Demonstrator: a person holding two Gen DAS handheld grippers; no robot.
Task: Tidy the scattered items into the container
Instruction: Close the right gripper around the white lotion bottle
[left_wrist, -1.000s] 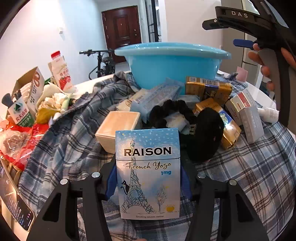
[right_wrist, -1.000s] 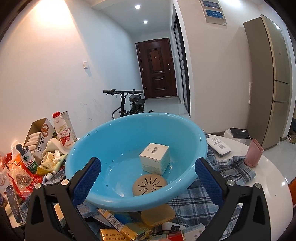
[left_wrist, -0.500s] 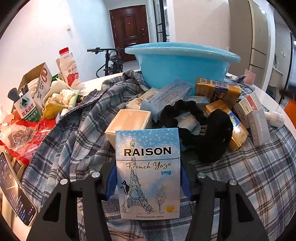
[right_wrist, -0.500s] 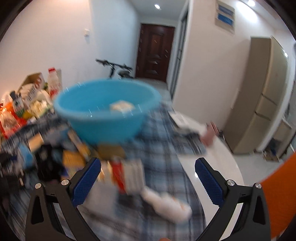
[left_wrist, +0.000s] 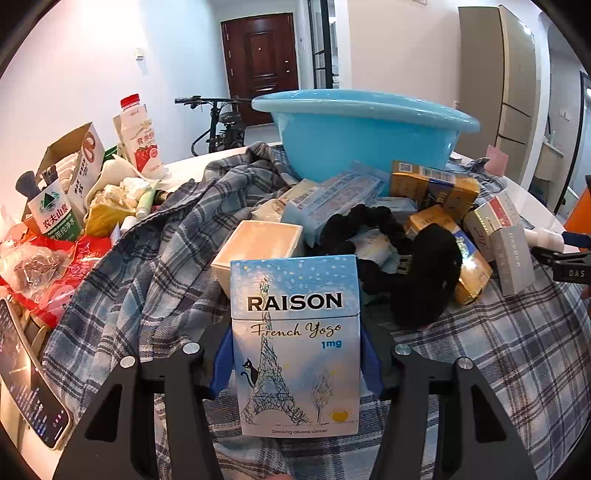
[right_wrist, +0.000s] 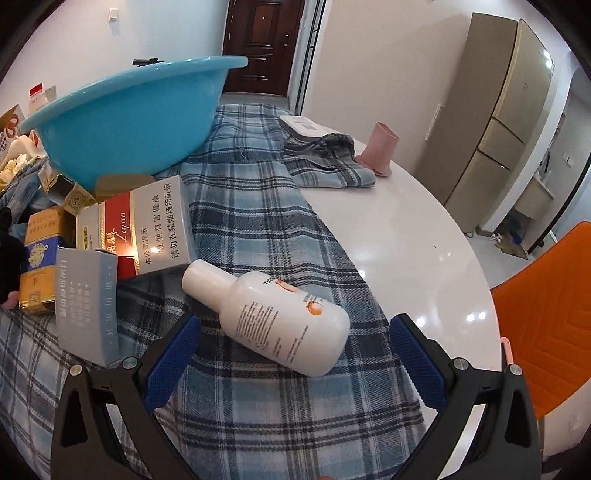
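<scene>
My left gripper (left_wrist: 295, 354) is shut on a blue Raison cigarette box (left_wrist: 295, 347), held upright above the plaid cloth. The blue basin (left_wrist: 365, 136) stands behind a pile of small boxes and black scrunchies (left_wrist: 424, 269). My right gripper (right_wrist: 295, 350) is open and empty, low over the cloth, its jaws on either side of a white bottle (right_wrist: 273, 314) lying on its side. The basin (right_wrist: 125, 118) is up left in the right wrist view. A red and grey cigarette box (right_wrist: 147, 225) and a grey box (right_wrist: 86, 295) lie left of the bottle.
A plaid cloth (right_wrist: 258, 229) covers the white round table (right_wrist: 424, 236). A pink cup (right_wrist: 380, 155) and a white device (right_wrist: 306, 127) sit at the far side. Milk bottle (left_wrist: 138, 136), cartons and snack bags crowd the left. A phone (left_wrist: 26, 384) lies at the left edge. An orange chair (right_wrist: 546, 314) stands right.
My right gripper swung from above the basin down and right to the white bottle on the cloth. My left gripper still holds the Raison box and has shifted slightly.
</scene>
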